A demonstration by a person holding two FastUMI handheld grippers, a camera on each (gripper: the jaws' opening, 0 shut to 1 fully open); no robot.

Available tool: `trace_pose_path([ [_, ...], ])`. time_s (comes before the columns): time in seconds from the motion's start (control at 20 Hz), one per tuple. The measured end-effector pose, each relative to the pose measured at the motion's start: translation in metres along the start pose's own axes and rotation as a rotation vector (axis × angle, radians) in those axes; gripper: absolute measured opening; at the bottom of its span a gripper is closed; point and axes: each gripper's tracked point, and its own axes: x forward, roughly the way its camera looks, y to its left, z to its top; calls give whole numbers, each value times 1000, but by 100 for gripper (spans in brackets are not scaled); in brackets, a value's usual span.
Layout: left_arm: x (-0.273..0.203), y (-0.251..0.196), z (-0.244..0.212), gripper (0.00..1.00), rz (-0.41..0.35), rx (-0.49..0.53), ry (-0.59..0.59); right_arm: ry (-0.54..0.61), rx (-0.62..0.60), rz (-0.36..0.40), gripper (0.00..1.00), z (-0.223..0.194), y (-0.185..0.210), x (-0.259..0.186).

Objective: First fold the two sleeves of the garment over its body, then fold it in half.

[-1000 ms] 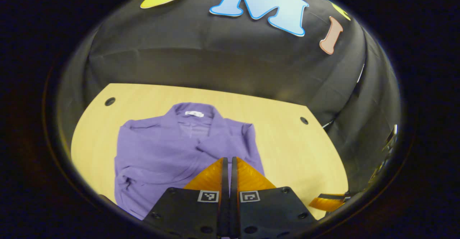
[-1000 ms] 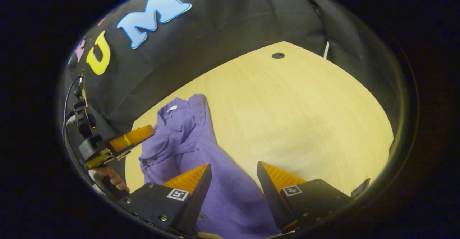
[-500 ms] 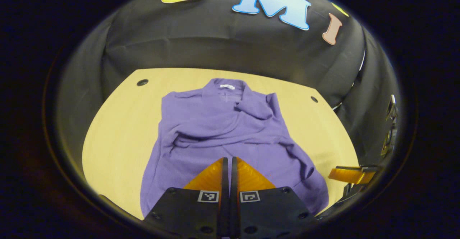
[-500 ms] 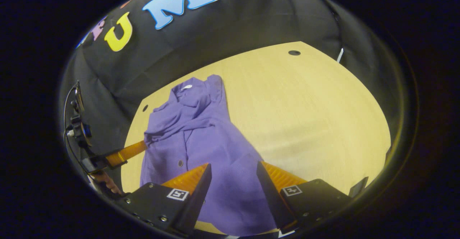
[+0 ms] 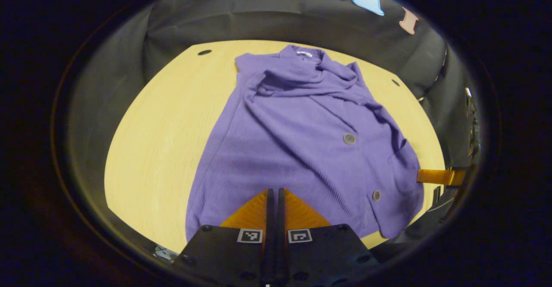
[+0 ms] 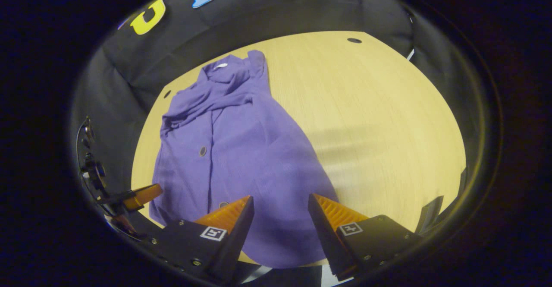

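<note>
Yellow wood made up the table, and the purple garment lay spread flat on it, collar at 12 o'clock. At 6 o'clock the left gripper had its fingers pressed together above the hem. The right gripper had fingers apart, above the hem too.
</note>
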Motion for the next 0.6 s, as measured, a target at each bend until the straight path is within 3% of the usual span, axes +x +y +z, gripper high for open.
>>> trace_pose_path([
  [0.05, 1, 6, -11, 7, 6, 5, 28, 17, -8, -6, 79, -7, -1, 1],
  [0.35, -3, 23, -47, 6, 34, 4, 100, 70, -35, -32, 79, -26, -4, 2],
  [0.4, -3, 24, -49, 27, 28, -1, 104, 76, -40, -40, 79, -28, -5, 3],
  [0.45, -2, 23, -46, 34, 25, 3, 103, 88, -49, -51, 79, -31, -6, 3],
  [0.55, -2, 17, -49, 39, 5, 24, 124, 108, -74, -82, 79, -37, -10, 3],
  [0.6, -3, 8, -50, 58, -24, 39, 129, 120, -90, -102, 79, -39, -12, 4],
])
